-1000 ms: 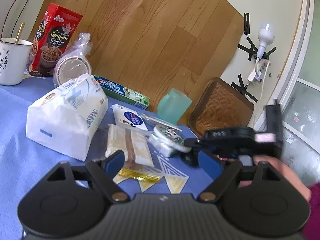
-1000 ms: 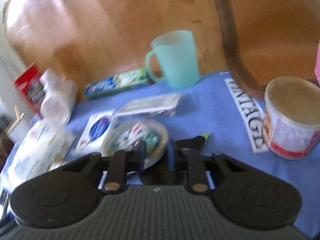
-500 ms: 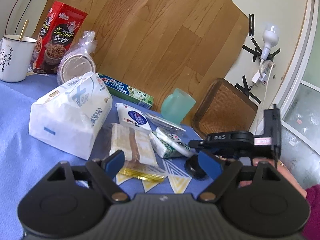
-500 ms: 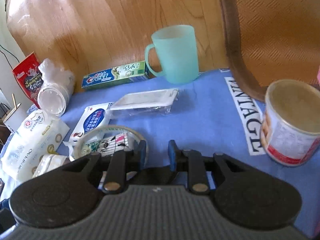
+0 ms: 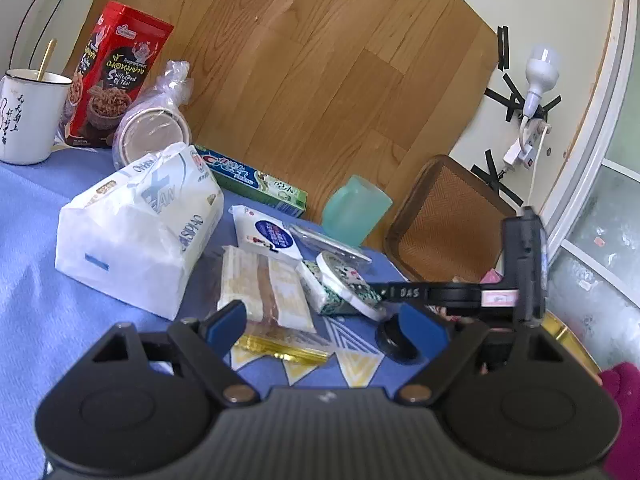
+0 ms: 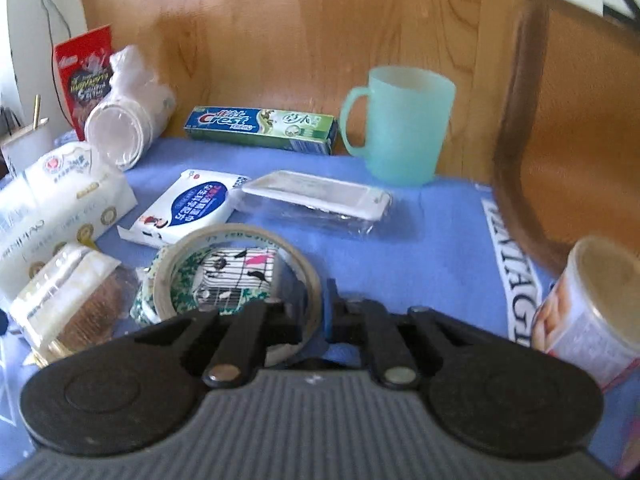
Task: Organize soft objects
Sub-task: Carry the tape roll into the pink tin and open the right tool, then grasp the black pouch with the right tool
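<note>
Now the right gripper (image 6: 316, 312) pinches the wall of the tape roll (image 6: 236, 268), lifted above the patterned tissue pack (image 6: 160, 280); the left gripper (image 5: 324, 324) hangs spread, empty, over the wrapped wafers (image 5: 264, 288). Such a thin-edge pinch risks the roll pivoting and slipping out onto the blue cloth (image 6: 432, 240).

Bare worktop (image 6: 432, 248) lay open between the teal mug (image 6: 400, 124) and the can (image 6: 588, 304). Packets crowded the left; the tissue pack (image 5: 140, 236) stood tallest.
</note>
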The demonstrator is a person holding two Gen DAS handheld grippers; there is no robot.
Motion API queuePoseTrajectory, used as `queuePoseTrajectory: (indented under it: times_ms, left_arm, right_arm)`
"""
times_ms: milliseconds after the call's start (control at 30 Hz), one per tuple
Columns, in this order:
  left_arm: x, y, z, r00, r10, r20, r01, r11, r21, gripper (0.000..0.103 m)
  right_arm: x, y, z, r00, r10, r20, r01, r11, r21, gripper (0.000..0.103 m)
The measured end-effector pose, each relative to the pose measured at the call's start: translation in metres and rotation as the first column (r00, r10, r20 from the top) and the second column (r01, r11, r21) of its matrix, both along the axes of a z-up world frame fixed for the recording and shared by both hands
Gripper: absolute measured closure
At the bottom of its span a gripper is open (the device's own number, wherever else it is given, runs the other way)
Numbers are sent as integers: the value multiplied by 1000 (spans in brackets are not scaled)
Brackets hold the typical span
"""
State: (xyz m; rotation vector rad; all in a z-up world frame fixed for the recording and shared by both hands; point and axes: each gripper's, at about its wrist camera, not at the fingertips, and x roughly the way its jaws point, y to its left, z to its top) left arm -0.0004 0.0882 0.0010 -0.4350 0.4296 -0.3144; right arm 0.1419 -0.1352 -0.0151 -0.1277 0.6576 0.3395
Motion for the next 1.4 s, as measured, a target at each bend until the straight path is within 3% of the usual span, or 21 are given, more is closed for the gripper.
queuePoseTrajectory:
  times_ms: [200,300,433,567,667,700,767,800,833,933,1067,1100,1133,1200,1233,1300,1400]
  left_arm:
    - [0,1,0,1000,0,5,0,1000,-4,16]
    - [-1,-1,1,1000,-13,17,13,1000,3,20]
    - [0,-19,5,994,-112,-1,112,991,73,27]
    - [-6,-72,12,950,-308,-52,312,947,80,28]
    - [-7,-123,12,897,-426,-115,438,892,113,38]
    - [-6,-137,9,880,-453,-140,469,876,114,44]
    - [0,-163,4,852,-482,-204,511,849,130,64]
    - [4,-174,3,840,-495,-224,529,839,129,78]
    - [8,-182,4,828,-509,-233,543,833,108,84]
    - [16,-211,26,810,-550,-205,572,817,69,84]
    - [24,-268,60,792,-596,-132,610,782,126,84]
    - [26,-283,66,792,-600,-116,611,779,141,81]
    - [31,-300,70,797,-594,-107,604,782,153,66]
    - [37,-329,72,807,-583,-99,590,784,196,51]
    - [38,-340,71,812,-575,-95,580,782,226,51]
    - [37,-344,67,818,-565,-110,573,782,245,51]
    - [32,-315,62,821,-564,-90,569,796,207,51]
  right_arm:
    - [-41,-27,41,989,-43,139,18,984,175,93]
    - [-84,-37,43,984,-35,172,9,989,150,92]
    - [-141,-57,14,985,-73,156,67,997,40,92]
    - [-180,-83,-9,978,-157,136,156,988,17,92]
    - [-197,-97,-7,964,-205,169,201,979,43,92]
    - [-201,-100,-5,959,-221,180,213,975,60,92]
    - [-209,-109,2,945,-247,215,232,968,91,92]
    - [-214,-115,4,937,-257,237,240,966,99,92]
    - [-220,-122,6,927,-269,263,250,963,104,92]
    - [-230,-136,15,884,-323,338,300,947,120,92]
    - [-233,-179,36,795,-437,420,390,900,197,92]
    - [-230,-191,41,772,-464,434,412,886,214,92]
    - [-228,-199,44,751,-488,445,432,873,229,92]
    - [-215,-223,47,711,-538,453,487,841,236,89]
    - [-208,-231,46,698,-560,447,519,825,223,78]
    - [-197,-249,40,665,-616,423,591,780,208,68]
    - [-207,-268,39,638,-663,392,597,747,293,68]
